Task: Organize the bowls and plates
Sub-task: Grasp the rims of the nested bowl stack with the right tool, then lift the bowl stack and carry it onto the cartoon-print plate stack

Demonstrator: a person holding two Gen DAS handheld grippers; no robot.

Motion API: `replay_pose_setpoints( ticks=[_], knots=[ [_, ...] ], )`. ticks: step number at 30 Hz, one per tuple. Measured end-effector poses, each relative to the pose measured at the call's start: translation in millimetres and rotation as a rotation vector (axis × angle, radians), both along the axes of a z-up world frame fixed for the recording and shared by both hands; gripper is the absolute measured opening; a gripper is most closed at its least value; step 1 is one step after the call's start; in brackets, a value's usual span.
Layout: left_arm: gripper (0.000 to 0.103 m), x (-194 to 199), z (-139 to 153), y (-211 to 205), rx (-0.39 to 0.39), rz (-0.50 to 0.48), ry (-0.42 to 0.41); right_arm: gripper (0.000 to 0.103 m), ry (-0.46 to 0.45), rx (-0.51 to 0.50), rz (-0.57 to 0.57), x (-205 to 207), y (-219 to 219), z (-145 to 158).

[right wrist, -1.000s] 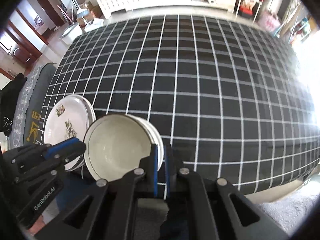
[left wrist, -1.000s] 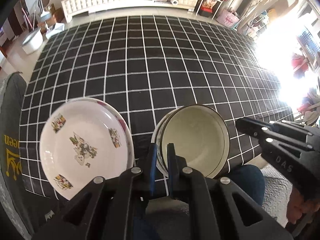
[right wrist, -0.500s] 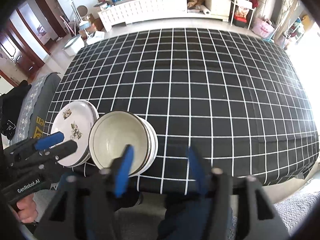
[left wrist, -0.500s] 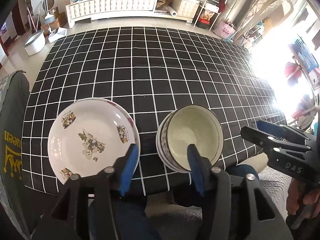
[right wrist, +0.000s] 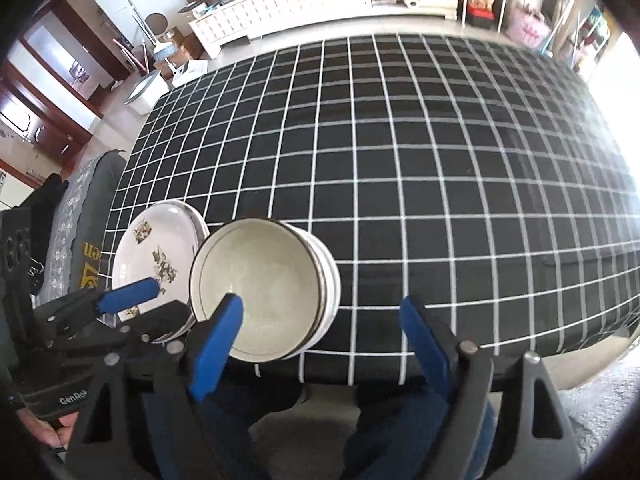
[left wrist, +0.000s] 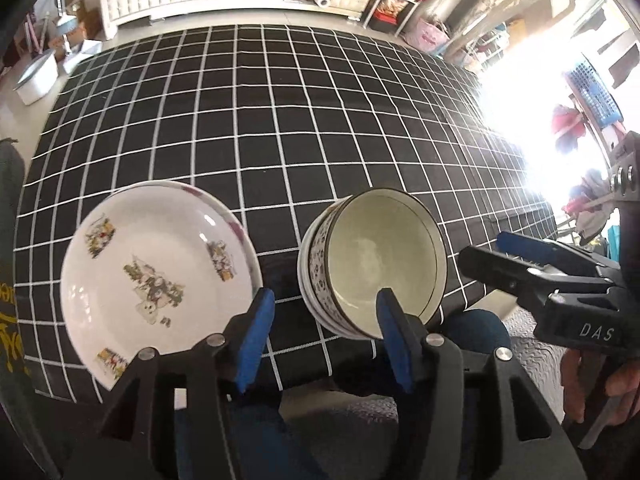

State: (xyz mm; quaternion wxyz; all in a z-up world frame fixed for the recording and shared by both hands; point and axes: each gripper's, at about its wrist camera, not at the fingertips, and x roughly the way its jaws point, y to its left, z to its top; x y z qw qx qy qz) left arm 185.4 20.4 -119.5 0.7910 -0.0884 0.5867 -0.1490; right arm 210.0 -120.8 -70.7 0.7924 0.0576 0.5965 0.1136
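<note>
Plates (left wrist: 160, 272) sit in a low white stack with small printed pictures, just ahead of the left gripper (left wrist: 325, 312) and to its left side, on a black tablecloth (left wrist: 280, 120) with a white grid. Bowls (left wrist: 376, 264), nested in a pale stack with patterned sides, stand just beside the plates, ahead of the same gripper and slightly to its right. From the right gripper (right wrist: 320, 320), the bowls lie ahead and to its left. Both grippers hover above the near table edge, jaws having just been opening, the left about half apart, the right wide, with nothing between the blue pads of either. Judging by the two tidy stacks side by side, sorting looks finished or nearly so; little seems left beyond perhaps shifting them
</note>
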Motion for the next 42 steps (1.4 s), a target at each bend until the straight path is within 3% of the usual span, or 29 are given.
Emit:
replay_pose_setpoints(
  ticks=[12,24,32,42],
  knots=[
    [0.051,36.2,-43.0,0.4,-0.059,-0.064,0.095,0.088,0.099,0.037,-0.057,21.0,-3.7,-33.7],
    [0.051,45.9,-81.7,-2.4,-0.092,-0.089,0.184,0.088,0.17,0.089,-0.083,26.7,-5.3,-60.3],
    [0.051,44.5,-90.9,-18.6,-0.128,-0.111,0.199,0.088,0.167,0.12,-0.088,24.6,-10.6,-62.9],
    [0.051,29.6,-99.4,-40.4,-0.112,-0.109,0.185,0.088,0.213,0.186,-0.091,23.0,-22.2,-79.5]
  ],
)
